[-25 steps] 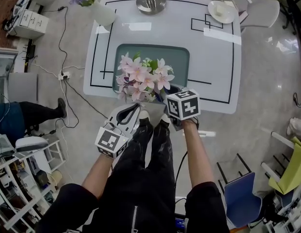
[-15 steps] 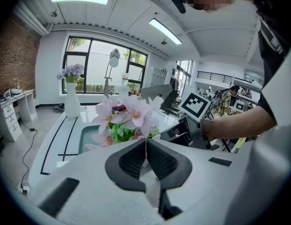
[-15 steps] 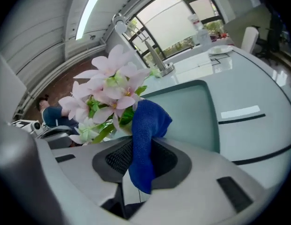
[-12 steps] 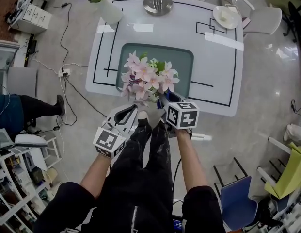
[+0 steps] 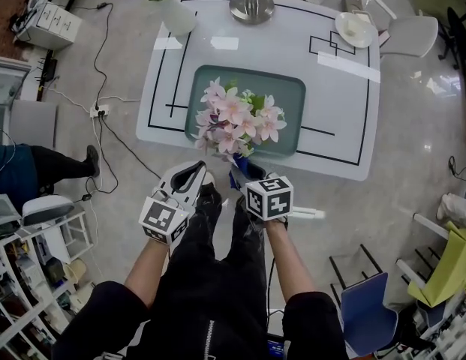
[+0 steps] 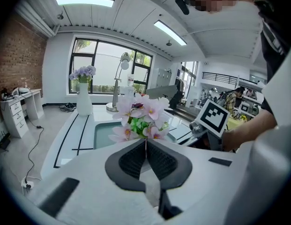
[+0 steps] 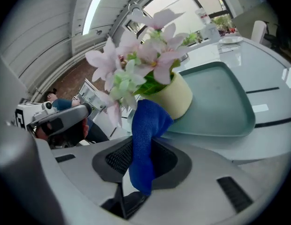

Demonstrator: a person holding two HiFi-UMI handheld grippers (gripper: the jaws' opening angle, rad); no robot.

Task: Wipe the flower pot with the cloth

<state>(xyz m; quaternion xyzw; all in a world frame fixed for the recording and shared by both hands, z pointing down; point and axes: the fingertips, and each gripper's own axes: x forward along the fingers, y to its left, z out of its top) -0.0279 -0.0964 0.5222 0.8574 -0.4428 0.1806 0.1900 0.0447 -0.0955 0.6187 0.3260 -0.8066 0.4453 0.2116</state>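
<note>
A cream flower pot [image 7: 176,96] with pink flowers [image 5: 240,118] stands on a teal tray [image 5: 289,96] on the white table [image 5: 334,103]. In the head view the blooms hide the pot. My right gripper [image 7: 143,142] is shut on a blue cloth [image 7: 144,135]. The cloth's upper end reaches the pot's lower near side. From the head view, that gripper [image 5: 240,172] hangs at the table's near edge, just in front of the flowers. To its left my left gripper [image 5: 193,167] is off the table. Its jaws [image 6: 145,142] are shut with nothing between them, pointing at the flowers [image 6: 140,114].
A white vase of purple flowers [image 5: 172,13], a lamp base [image 5: 251,7] and a white dish [image 5: 355,28] stand along the table's far side. A white chair [image 5: 405,36] stands at the far right corner. Cables [image 5: 105,111] run over the floor on the left. A blue chair [image 5: 375,306] is behind on the right.
My right gripper with the cloth has drawn back and to the left, from beside the flowers to the table's near edge. The left gripper has hardly moved.
</note>
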